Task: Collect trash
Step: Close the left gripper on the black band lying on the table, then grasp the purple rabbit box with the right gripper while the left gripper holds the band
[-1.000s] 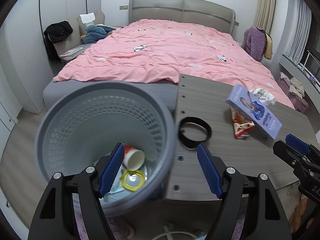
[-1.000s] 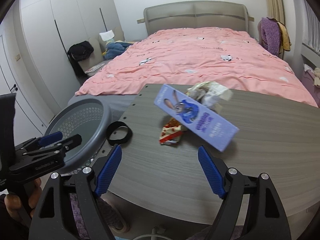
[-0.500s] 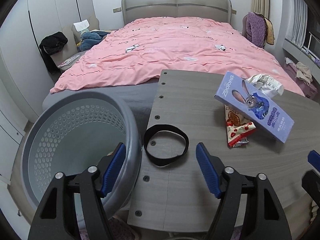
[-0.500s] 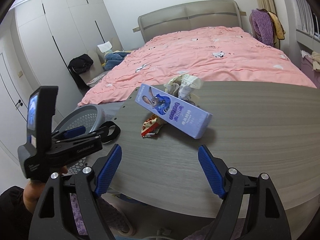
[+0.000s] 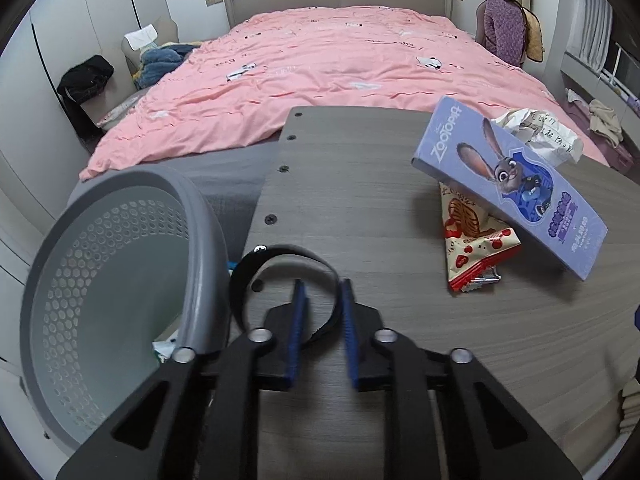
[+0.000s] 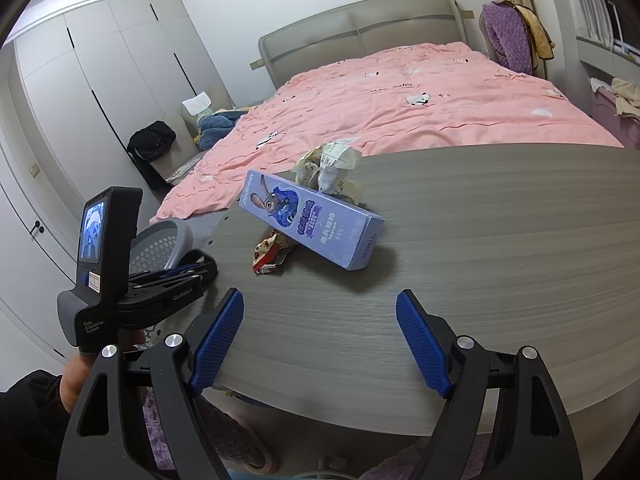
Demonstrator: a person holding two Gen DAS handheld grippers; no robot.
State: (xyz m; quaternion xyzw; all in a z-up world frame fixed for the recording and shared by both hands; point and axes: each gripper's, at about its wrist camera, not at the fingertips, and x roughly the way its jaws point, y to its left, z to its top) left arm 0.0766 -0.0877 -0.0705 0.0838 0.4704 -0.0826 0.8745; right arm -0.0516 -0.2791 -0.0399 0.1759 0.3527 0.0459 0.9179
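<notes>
Black band flat, left hand-held gripper pinching rim

- Left black plastic two-finger gripper: blue ribbed pads, silver pivot screws, white "Data Acquisition System" lettering.
- Bare-skinned hand, black sleeve.
</notes>
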